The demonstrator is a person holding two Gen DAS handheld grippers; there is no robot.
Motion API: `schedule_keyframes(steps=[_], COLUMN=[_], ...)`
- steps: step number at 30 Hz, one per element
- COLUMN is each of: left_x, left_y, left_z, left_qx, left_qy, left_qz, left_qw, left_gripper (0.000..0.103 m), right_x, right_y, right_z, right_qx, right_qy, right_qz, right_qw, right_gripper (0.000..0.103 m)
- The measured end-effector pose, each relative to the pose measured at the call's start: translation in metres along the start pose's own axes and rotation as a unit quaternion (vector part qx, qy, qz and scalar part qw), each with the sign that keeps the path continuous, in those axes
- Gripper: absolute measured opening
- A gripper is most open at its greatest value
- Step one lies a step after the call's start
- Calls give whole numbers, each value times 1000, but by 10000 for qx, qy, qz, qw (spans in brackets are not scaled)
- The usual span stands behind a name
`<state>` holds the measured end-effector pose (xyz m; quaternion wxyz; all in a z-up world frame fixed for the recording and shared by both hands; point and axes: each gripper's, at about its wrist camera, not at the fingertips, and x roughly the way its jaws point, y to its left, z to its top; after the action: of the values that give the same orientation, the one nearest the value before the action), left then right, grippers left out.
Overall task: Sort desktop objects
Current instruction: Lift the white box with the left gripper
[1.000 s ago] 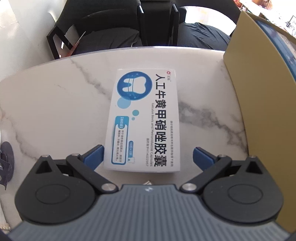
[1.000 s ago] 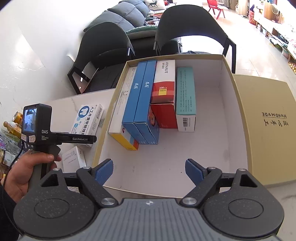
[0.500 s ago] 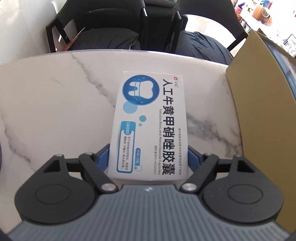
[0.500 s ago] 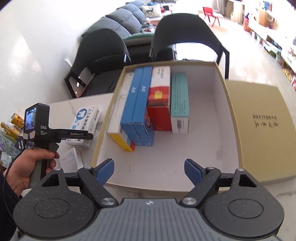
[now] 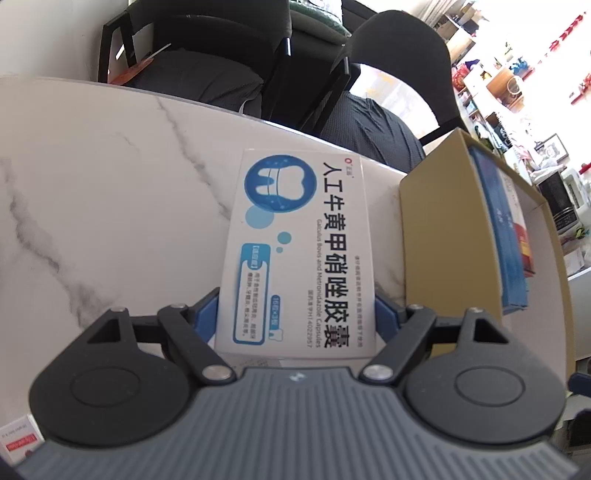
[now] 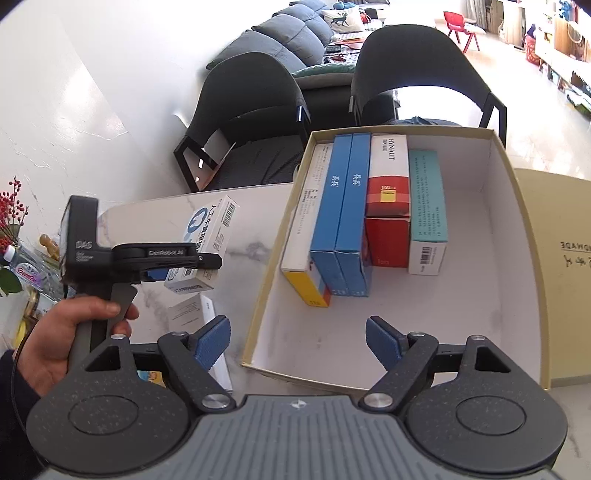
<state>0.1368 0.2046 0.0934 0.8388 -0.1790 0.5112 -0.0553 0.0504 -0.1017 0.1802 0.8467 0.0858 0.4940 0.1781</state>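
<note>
Medicine carton (image 5: 299,254): flat white box, blue tooth emblem in a circle, black Chinese lettering along its length, barcode on one end. Held clear of the marble counter (image 5: 92,206), left of the tan storage box (image 6: 517,206), the left gripper (image 5: 295,314) jaws clamped on its sides. Right gripper (image 6: 297,339): jaws wide, nothing between them, above the storage box's near wall.

Two black chairs (image 6: 332,110) stand beyond the marble table (image 5: 110,184), a grey sofa (image 6: 295,33) behind them; red berries (image 6: 11,206) far left of the tongs.
</note>
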Motion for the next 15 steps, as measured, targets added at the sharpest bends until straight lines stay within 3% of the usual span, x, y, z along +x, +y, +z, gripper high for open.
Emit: schedule_keyframes(steps=[3,7,15], left_x=[-19,-29,-35], left_y=[1,5,10], left_z=[-12,-28,-48], left_qx=[-92,-112,-102], left_qy=[-76,-31,14], left_qz=[-88,-128,-21], left_qw=[9999,9999,9999], left_gripper=[81,81,81], right_x=[5,12,33], right_y=[-3,-8,20], right_z=[2,11,25], right_qx=[372,1209,1415], right_qy=[132,257,474], right_qz=[434,1374,1806], right_qw=[9983,9828,9722], right_gripper=[83,83,83])
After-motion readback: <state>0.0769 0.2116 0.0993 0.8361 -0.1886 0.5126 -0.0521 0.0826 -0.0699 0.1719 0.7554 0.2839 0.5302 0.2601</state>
